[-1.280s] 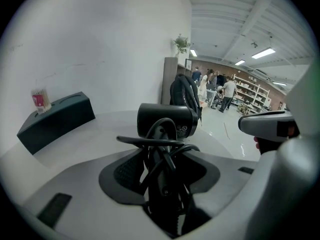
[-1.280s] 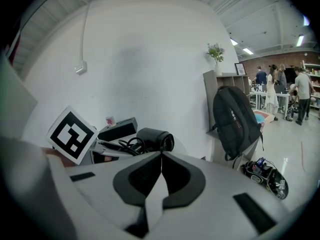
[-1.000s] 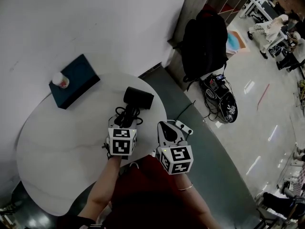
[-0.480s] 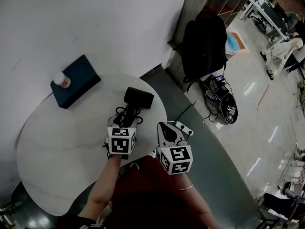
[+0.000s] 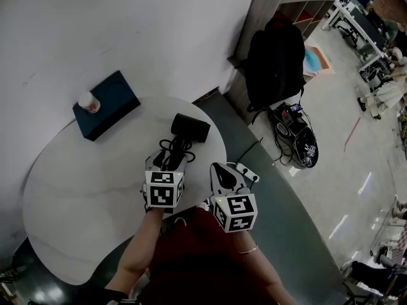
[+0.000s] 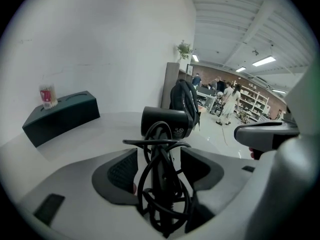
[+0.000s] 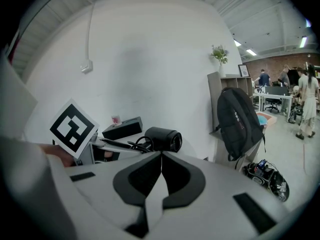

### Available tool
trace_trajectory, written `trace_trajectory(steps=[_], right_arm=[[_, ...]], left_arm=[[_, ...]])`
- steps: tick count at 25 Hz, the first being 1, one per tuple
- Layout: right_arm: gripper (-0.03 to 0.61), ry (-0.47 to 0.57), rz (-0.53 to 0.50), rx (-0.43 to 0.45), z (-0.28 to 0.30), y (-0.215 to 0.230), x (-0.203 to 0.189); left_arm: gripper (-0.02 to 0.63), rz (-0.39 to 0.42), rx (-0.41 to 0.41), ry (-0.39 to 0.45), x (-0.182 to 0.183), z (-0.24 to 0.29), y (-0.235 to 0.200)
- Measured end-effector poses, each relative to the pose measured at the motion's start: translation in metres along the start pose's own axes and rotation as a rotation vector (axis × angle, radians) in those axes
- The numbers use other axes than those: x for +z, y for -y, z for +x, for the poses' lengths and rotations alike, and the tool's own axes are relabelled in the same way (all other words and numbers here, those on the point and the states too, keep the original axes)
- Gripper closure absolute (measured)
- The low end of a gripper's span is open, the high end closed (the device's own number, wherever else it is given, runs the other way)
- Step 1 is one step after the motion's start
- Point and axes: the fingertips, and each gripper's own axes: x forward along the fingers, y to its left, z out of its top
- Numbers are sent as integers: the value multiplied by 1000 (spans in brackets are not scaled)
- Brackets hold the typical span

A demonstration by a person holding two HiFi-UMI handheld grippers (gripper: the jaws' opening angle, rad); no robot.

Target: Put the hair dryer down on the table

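The black hair dryer (image 5: 189, 127) lies on the white round table (image 5: 82, 196) near its right edge, barrel pointing away from me. Its handle and bundled cord (image 6: 162, 194) run back between the jaws of my left gripper (image 5: 170, 159). Those jaws are opening, and in the left gripper view (image 6: 159, 159) a gap shows between each pad and the handle. My right gripper (image 5: 222, 173) hovers just right of the left one, past the table's edge, shut with nothing in it. In the right gripper view (image 7: 161, 156) the dryer (image 7: 164, 139) is ahead and slightly left.
A dark teal box (image 5: 108, 103) with a small cup (image 5: 87, 101) on it stands at the table's far left by the white wall. A black backpack (image 5: 275, 62) leans on a cabinet at the right. A black bag (image 5: 294, 132) lies on the floor.
The dryer and both grippers stay where they were. The head view has shifted slightly, so the table and box sit a little further right in the picture.
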Motion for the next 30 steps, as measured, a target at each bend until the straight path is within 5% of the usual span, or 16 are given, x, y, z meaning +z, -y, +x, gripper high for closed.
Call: trace_trajectory(steps=[11, 30], right_arm=[[563, 16, -9, 12, -11, -27, -7], [563, 84, -33, 3, -51, -79, -11]], left_arm=[[356, -55, -34, 74, 0, -35, -2], [475, -74, -55, 210, -6, -116, -11]])
